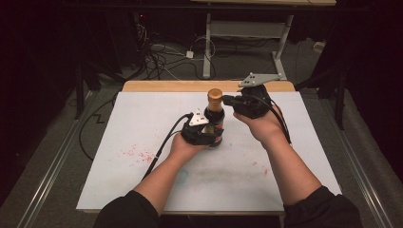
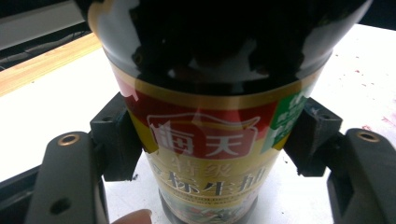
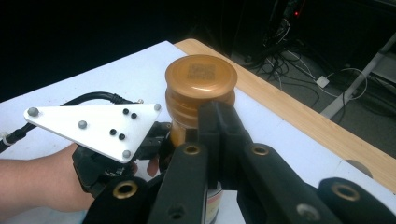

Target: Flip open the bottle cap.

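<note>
Left gripper (image 1: 205, 129): jaws clamped on the labelled belly of the dark glass sauce bottle (image 1: 215, 118).
Bottle: upright mid-desk on the white board (image 1: 142, 118).
Right gripper (image 3: 212, 123): jaws together, just beside the amber plastic cap (image 3: 201, 74).
Risk: pressing on the cap could tip the bottle if the left clamp slips on slick glass.

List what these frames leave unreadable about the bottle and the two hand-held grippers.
- Bottle base: left gripper view, cut off by the bottom edge.
- Bottle neck: right gripper view, hidden behind the right hand-held gripper, whose jaws are shut.
- Label text: high view, too small.
- Left hand-held gripper pads: high view, hidden by its plate.
</note>
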Tool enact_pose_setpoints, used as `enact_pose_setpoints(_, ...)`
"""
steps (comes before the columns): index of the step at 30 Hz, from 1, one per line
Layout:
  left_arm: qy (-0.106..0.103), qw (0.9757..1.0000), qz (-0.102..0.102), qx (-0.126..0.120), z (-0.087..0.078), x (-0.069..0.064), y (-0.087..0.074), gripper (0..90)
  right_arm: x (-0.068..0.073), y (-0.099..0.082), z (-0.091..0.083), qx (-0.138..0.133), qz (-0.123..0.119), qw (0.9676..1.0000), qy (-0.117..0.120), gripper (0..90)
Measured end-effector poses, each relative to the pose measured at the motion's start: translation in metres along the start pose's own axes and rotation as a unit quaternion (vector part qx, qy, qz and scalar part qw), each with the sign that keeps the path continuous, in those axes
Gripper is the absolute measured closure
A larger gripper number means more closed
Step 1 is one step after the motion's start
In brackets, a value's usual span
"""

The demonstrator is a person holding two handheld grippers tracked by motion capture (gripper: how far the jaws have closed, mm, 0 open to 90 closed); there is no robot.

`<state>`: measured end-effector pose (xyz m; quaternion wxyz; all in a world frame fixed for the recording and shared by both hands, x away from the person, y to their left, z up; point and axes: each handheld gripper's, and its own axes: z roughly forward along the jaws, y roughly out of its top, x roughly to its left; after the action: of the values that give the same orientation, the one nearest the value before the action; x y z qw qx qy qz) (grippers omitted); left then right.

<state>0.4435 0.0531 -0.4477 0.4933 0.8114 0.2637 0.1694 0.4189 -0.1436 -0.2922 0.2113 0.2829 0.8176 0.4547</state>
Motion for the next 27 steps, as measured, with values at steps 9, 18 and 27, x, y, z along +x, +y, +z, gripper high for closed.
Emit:
enact_pose_setpoints(9,0.004,1.0,-0.002,-0.004,0.001,-0.0003,-0.0008,29.6,0.0041,0.001,0.0011,0.002,-0.009,1.0,0.003,90.0)
enact_pose_setpoints(18,0.008,0.9999,-0.001,-0.009,0.0011,-0.0014,-0.0026,29.9,0.005,0.0009,0.0009,0.001,-0.007,1.0,0.002,90.0)
enact_pose_setpoints(27,0.01,0.9999,0.002,-0.01,0.0014,-0.0019,-0.003,29.9,0.0052,0.0005,0.0007,0.001,-0.001,1.0,0.001,90.0)
